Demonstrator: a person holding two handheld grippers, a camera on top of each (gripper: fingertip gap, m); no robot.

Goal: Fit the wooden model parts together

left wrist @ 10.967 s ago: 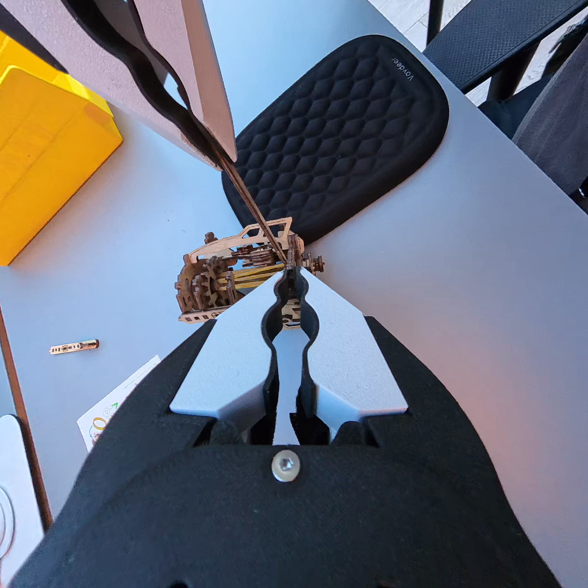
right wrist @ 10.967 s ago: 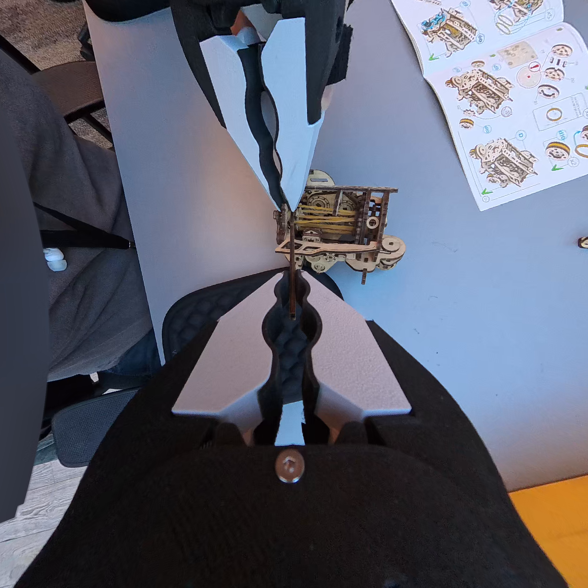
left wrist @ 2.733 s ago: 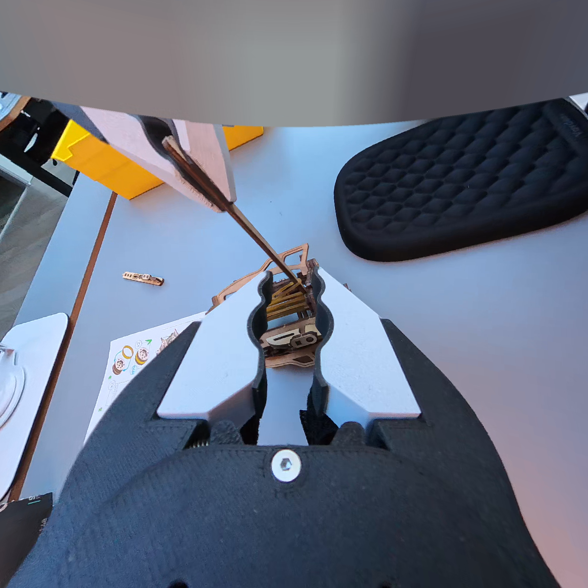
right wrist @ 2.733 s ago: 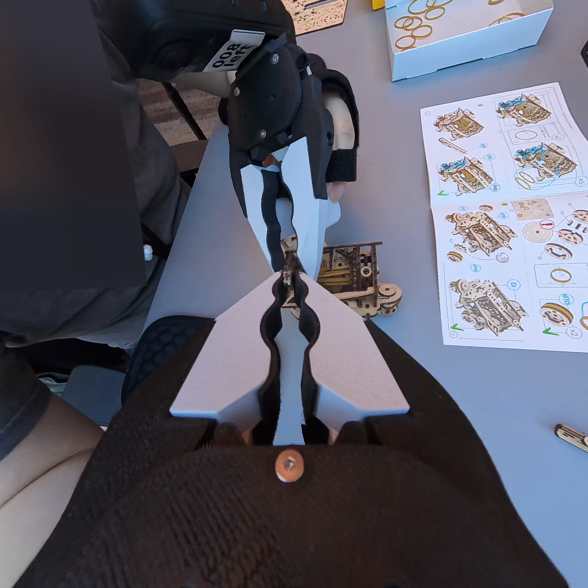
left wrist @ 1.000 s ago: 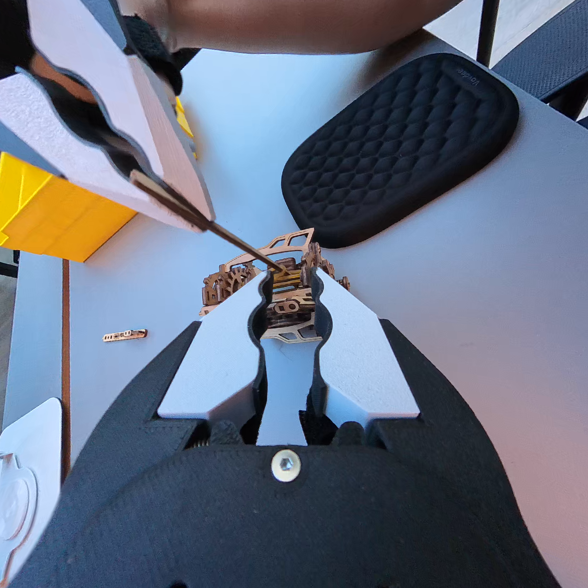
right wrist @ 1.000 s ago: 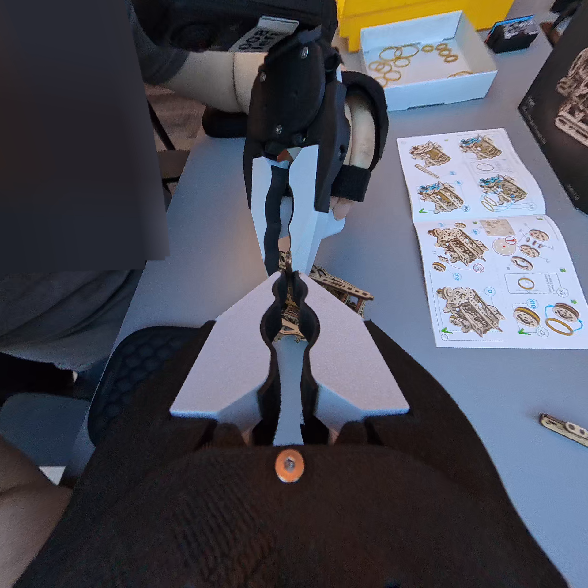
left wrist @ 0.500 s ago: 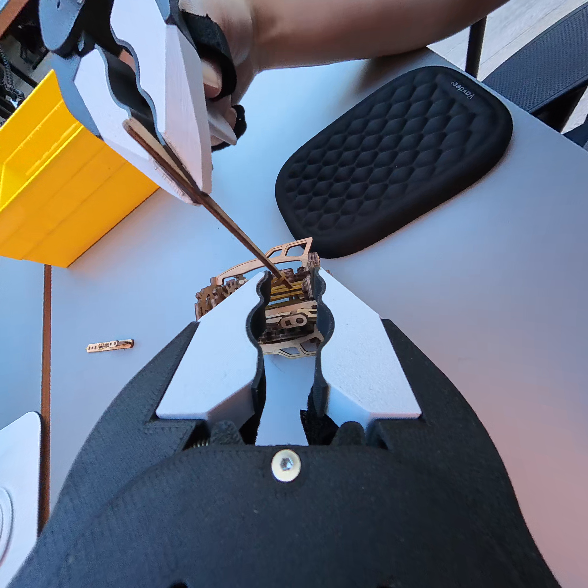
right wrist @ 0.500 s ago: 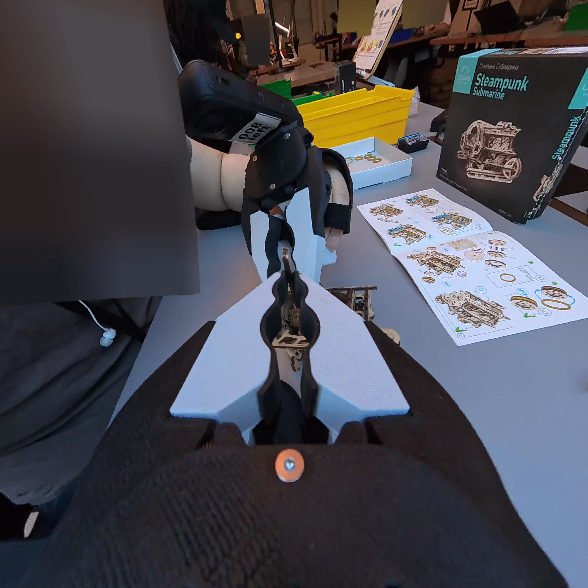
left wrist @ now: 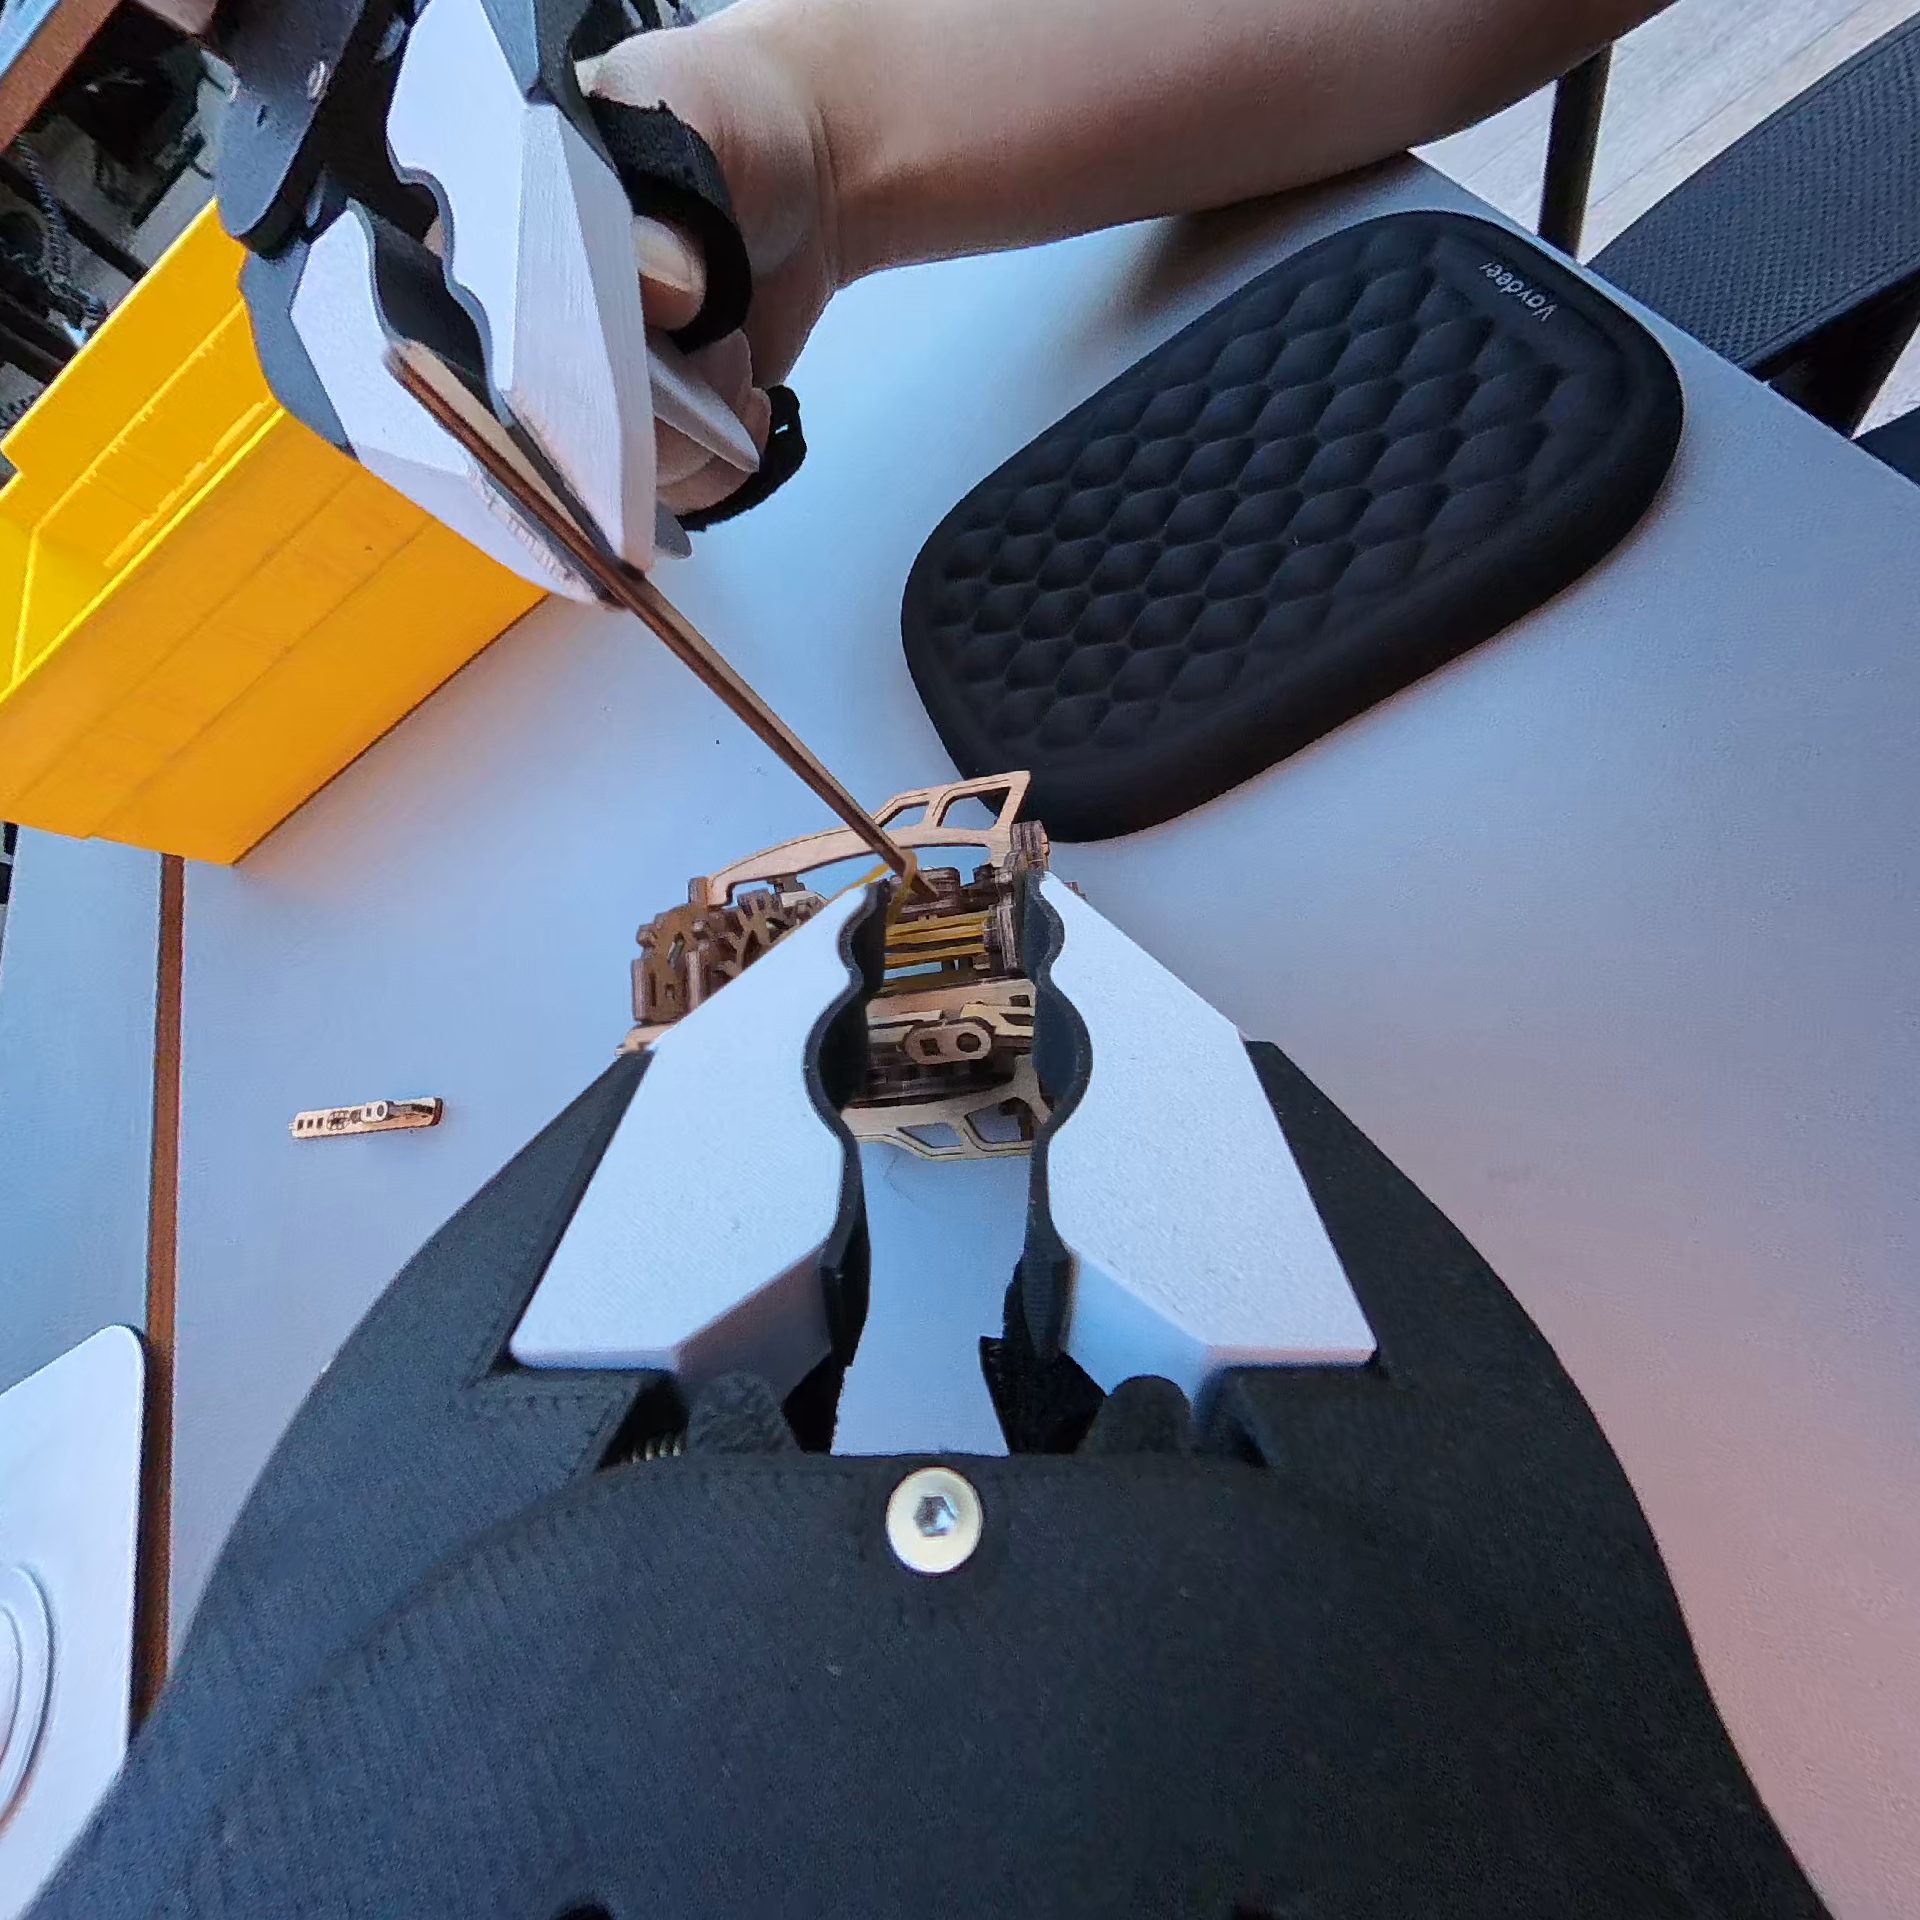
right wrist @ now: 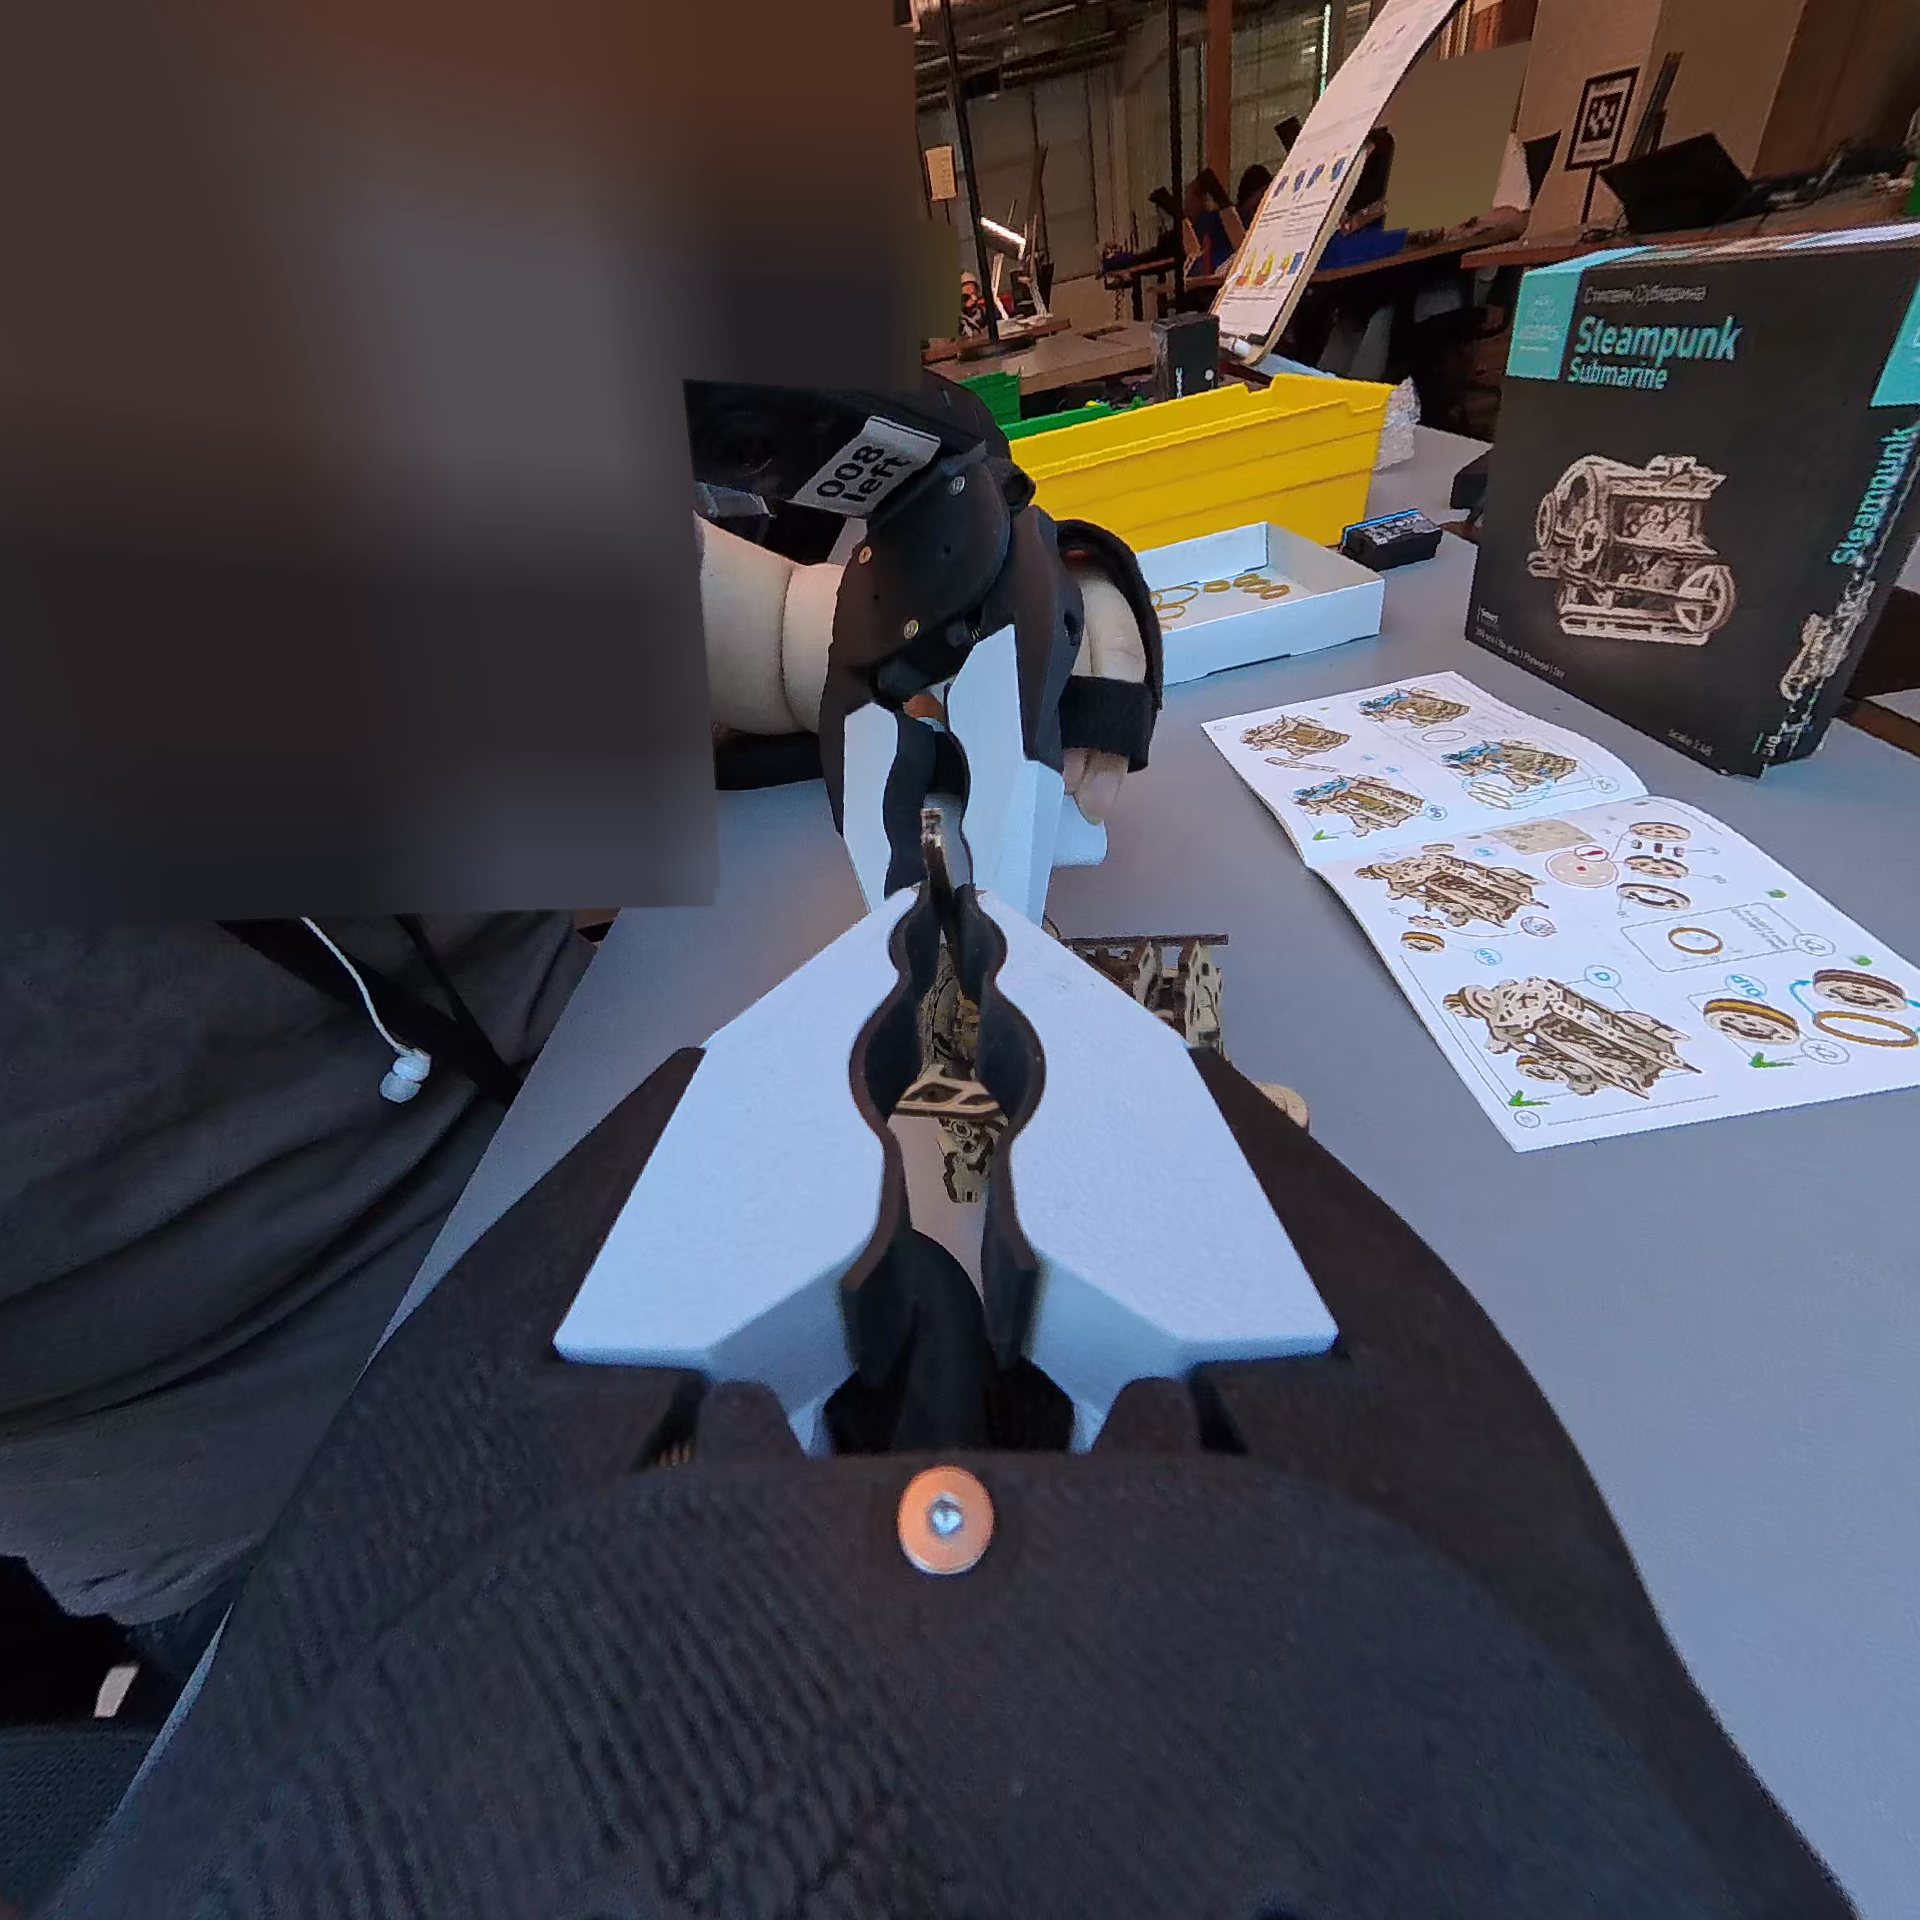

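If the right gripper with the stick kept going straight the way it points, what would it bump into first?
Probably the wooden model: the right gripper angles down at it, and the stick tip already seems to touch the model's top, between the left gripper fingers.

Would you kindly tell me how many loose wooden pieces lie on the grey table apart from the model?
1: a small flat wooden strip lies alone on the grey table, left of the wooden model. Others may be hidden.
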